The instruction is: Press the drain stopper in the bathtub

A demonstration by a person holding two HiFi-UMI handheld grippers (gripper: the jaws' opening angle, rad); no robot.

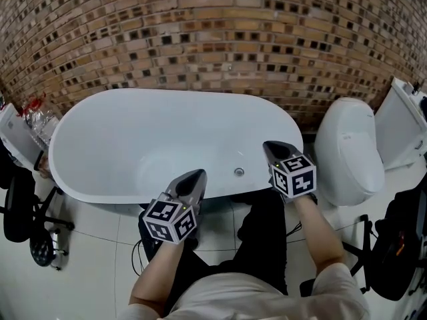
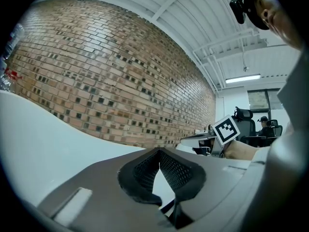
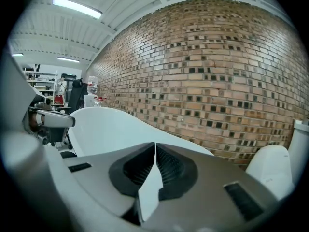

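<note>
The glossy white oval bathtub (image 1: 133,139) curves smoothly everywhere, so a tip brought down off-centre would likely skid across its slick floor instead of depressing anything. The left gripper (image 1: 198,174) and right gripper (image 1: 269,146) hover over the near rim, each with its ribbed dark pads (image 3: 169,170) closed together on nothing. The small round metallic drain stopper (image 1: 239,172) lies untouched on the tub floor between them.
</note>
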